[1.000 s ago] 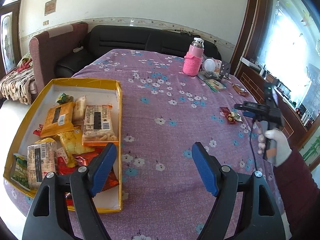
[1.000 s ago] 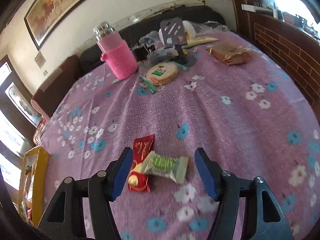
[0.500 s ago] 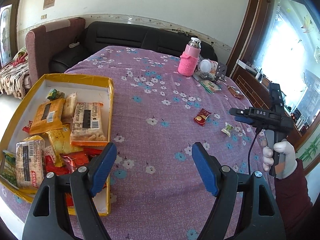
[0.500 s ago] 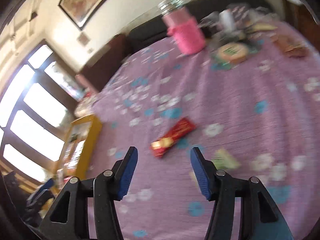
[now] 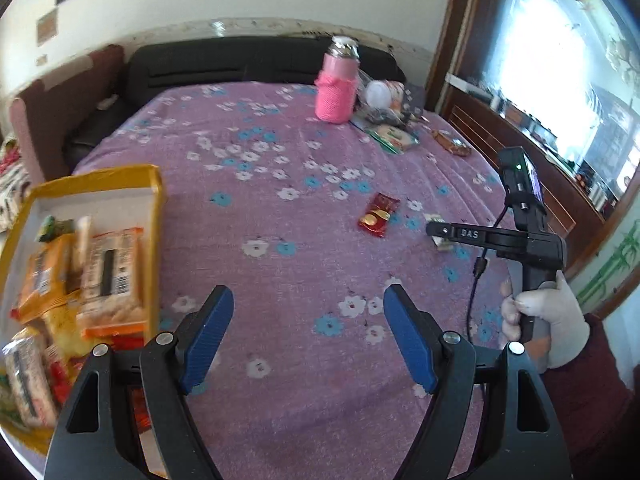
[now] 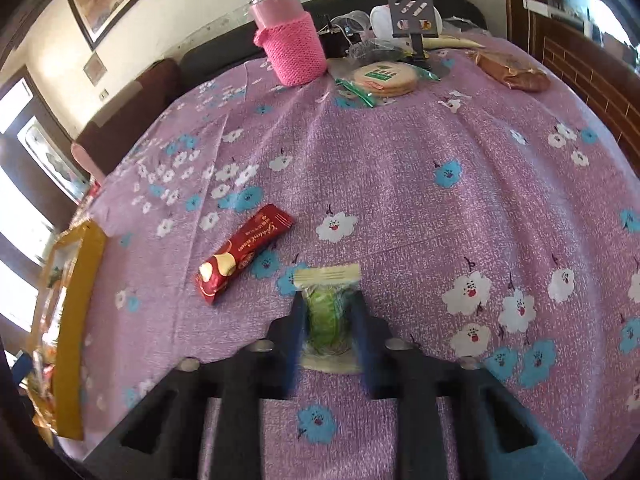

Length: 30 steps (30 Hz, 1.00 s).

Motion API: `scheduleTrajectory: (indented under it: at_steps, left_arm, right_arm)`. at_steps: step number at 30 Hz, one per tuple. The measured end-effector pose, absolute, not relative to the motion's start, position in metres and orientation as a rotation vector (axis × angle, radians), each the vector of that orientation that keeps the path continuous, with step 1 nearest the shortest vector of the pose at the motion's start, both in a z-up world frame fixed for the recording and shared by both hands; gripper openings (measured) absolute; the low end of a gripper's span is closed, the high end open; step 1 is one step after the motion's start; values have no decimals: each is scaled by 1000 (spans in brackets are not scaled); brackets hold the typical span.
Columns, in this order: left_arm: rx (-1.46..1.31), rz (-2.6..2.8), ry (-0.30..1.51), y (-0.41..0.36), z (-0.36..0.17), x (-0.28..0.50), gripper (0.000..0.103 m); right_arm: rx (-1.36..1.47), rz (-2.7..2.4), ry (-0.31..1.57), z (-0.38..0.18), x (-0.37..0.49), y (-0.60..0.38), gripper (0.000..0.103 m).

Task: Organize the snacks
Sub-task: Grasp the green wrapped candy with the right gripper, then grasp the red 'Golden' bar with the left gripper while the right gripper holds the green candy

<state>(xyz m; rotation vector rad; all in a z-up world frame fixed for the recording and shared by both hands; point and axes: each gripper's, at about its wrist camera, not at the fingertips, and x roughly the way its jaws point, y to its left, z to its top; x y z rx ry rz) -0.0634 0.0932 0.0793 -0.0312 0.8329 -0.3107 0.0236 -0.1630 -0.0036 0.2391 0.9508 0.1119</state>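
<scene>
In the right wrist view my right gripper (image 6: pixel 328 306) has its jaws closing tight on a green snack packet (image 6: pixel 327 320), both pads pressing its sides on the purple flowered tablecloth. A red snack bar (image 6: pixel 244 254) lies just left of it. The left wrist view shows the same red bar (image 5: pixel 378 214) and the right gripper (image 5: pixel 438 236), held by a white-gloved hand (image 5: pixel 548 324). My left gripper (image 5: pixel 308 332) hangs open over bare cloth, nothing between its fingers. The yellow box (image 5: pixel 100 178) with several snack packs sits at the left.
A pink knit-covered bottle (image 6: pixel 290 36), a round biscuit pack (image 6: pixel 384 78), a phone stand (image 6: pixel 412 12) and a brown packet (image 6: pixel 512 70) crowd the far right of the table. A black sofa stands behind it, and a wooden cabinet (image 5: pixel 560 184) runs along the right.
My right gripper swung back over the green packet and shut on it. The left gripper shifted right, so the yellow box slid toward the left edge of its view.
</scene>
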Motion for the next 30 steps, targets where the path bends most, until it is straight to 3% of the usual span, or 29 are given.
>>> scheduleTrajectory:
  at_steps: [14,18,24,25,27,30]
  left_arm:
    - [266,-519,946,-34,32,66,77]
    - [268,-557,1020,-47,11,93,50]
    - [345,-556,969,-68,9,92,50]
    - [362,-551,958,-71,9,90,37]
    - [346,-558,967,-71,11,83,23]
    - [314,-547,946,-60,21,69,23]
  right_arm:
    - [432,228,853,3,17,-199,20]
    - [506,237,872,-3,21,-210,20]
    - [503,239,859,0,20,-211,20]
    - [492,238,856,1,20,-208,20]
    - [476,238,851,2,20,-206,20]
    - [471,237,841,3,18,-206,20]
